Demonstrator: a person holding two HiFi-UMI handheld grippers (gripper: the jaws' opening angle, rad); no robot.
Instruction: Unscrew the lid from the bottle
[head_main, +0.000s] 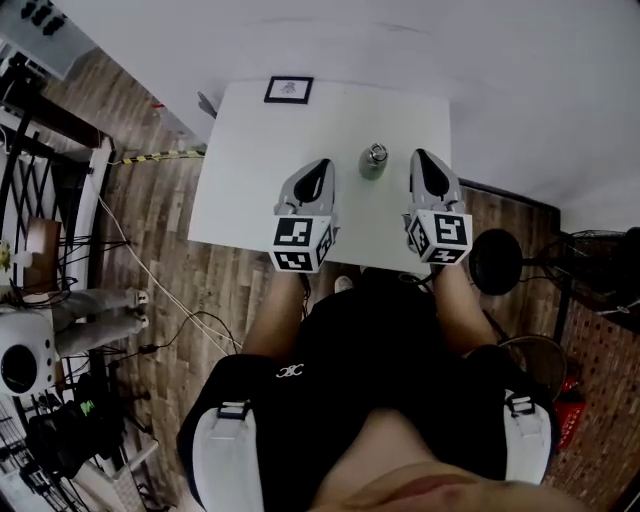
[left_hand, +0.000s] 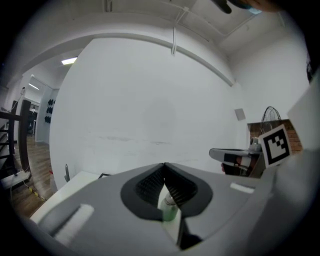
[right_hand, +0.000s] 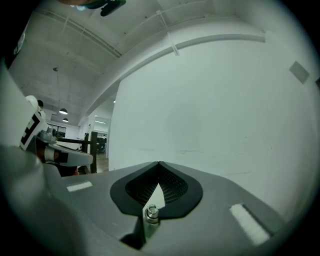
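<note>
Both grippers are out over the white table (head_main: 250, 190) in the upper middle of the frame; the bottle (head_main: 374, 165) stands upright between them, lid (head_main: 375, 152) on, touched by neither. The left gripper (head_main: 323, 165) has its jaws together on nothing; the right gripper (head_main: 419, 156) likewise, tips meeting and empty.

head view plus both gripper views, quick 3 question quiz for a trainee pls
1. True or false: the bottle stands on the table between the left tool and the right tool.
2. Both tools' jaws are: A) shut, holding nothing B) shut on the bottle C) wide open.
3. Fill in: the lid is still ____ the bottle.

Key: 1 true; 2 A; 3 on.
</note>
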